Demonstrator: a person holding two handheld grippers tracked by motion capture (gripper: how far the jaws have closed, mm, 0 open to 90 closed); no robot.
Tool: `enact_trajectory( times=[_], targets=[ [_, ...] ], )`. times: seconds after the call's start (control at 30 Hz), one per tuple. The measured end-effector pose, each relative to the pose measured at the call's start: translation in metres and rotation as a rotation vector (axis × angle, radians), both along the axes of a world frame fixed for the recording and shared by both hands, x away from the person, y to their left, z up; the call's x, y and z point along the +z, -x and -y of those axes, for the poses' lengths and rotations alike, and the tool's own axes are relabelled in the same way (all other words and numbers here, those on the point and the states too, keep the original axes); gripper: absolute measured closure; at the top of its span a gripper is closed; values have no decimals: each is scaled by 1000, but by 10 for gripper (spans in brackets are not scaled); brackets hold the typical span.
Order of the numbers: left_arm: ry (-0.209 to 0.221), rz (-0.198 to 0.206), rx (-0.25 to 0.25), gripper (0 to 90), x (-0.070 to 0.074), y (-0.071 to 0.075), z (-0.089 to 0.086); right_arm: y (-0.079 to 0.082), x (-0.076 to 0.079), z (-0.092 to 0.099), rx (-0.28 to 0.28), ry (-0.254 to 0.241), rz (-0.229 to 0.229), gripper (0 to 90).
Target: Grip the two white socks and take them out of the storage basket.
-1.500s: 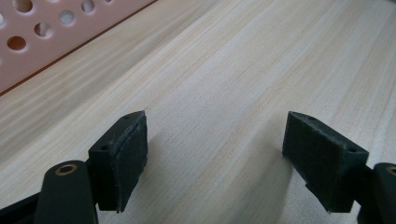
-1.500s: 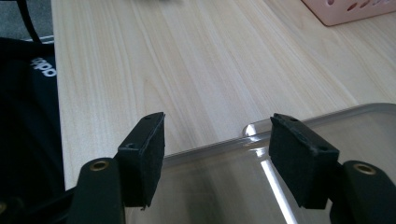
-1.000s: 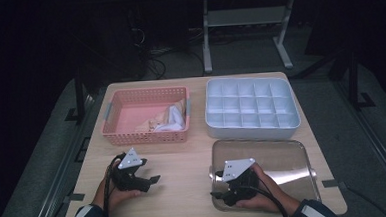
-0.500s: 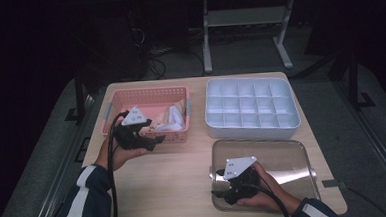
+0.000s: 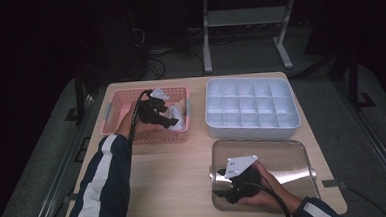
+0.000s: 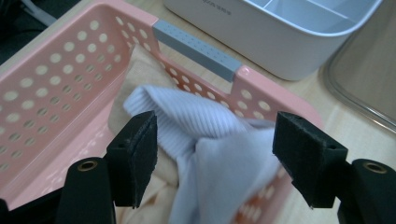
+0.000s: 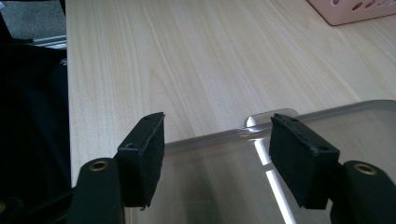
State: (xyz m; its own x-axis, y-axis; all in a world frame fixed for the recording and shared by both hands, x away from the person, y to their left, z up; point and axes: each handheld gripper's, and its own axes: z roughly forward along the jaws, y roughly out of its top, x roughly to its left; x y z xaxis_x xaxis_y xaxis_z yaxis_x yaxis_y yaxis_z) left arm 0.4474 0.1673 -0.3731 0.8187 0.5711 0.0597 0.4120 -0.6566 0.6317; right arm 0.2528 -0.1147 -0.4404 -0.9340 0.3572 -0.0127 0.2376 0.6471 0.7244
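My left gripper (image 5: 169,119) hovers inside the pink basket (image 5: 115,105) at the back left of the table. Its jaws have just been closing and still stand apart. In the left gripper view a white ribbed cloth (image 6: 210,135) bulges between the left gripper (image 6: 219,158) pads, which do not press on it. A beige cloth (image 6: 140,79) lies under the white one. My right gripper (image 5: 221,192) rests open over the near left edge of the clear tray (image 5: 283,156). Nothing sits between the right gripper (image 7: 217,154) fingers, only the clear tray (image 7: 327,140) rim below.
A white compartment box (image 5: 251,105) stands at the back right, close to the basket's grey handle (image 6: 196,49). Bare wooden table (image 5: 174,174) lies between the two hands. A sleeve with white stripes (image 5: 102,188) crosses the left side.
My left hand has gone from the table's front left up and forward into the pink basket, over the cloths. The right hand has stayed put.
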Motion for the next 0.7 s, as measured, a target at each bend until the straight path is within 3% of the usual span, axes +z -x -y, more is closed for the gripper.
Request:
enact_trajectory(
  times=[0.1,0.2,0.23,0.3,0.33,0.4,0.47,0.57,0.6,0.63,0.7],
  targets=[
    [-8,-16,-4,305,-4,-6,5,0,0,0,0,2,-1,354],
    [-46,-29,5,319,-12,-14,13,-1,0,0,0,2,-3,355],
    [-99,-40,26,319,-20,-19,19,-1,0,0,0,4,-4,355],
    [-102,-51,24,321,-22,-22,21,0,-1,0,3,6,-7,355],
    [-132,-55,62,334,-27,-26,25,0,-1,0,4,7,-7,355],
    [-144,-69,99,374,-31,-31,29,-1,-2,1,4,7,-7,356],
    [-178,-75,137,436,-33,-34,32,-2,-2,1,7,12,-1,356],
    [-176,-83,124,616,-33,-35,33,1,-2,1,0,11,-12,359],
    [-183,-87,127,616,-33,-35,33,1,-2,1,0,11,-12,359],
    [-187,-87,120,710,-32,-34,32,0,-2,1,0,12,-5,359],
    [-182,-86,121,782,-31,-34,30,0,-2,1,-2,11,-3,359]
  ],
)
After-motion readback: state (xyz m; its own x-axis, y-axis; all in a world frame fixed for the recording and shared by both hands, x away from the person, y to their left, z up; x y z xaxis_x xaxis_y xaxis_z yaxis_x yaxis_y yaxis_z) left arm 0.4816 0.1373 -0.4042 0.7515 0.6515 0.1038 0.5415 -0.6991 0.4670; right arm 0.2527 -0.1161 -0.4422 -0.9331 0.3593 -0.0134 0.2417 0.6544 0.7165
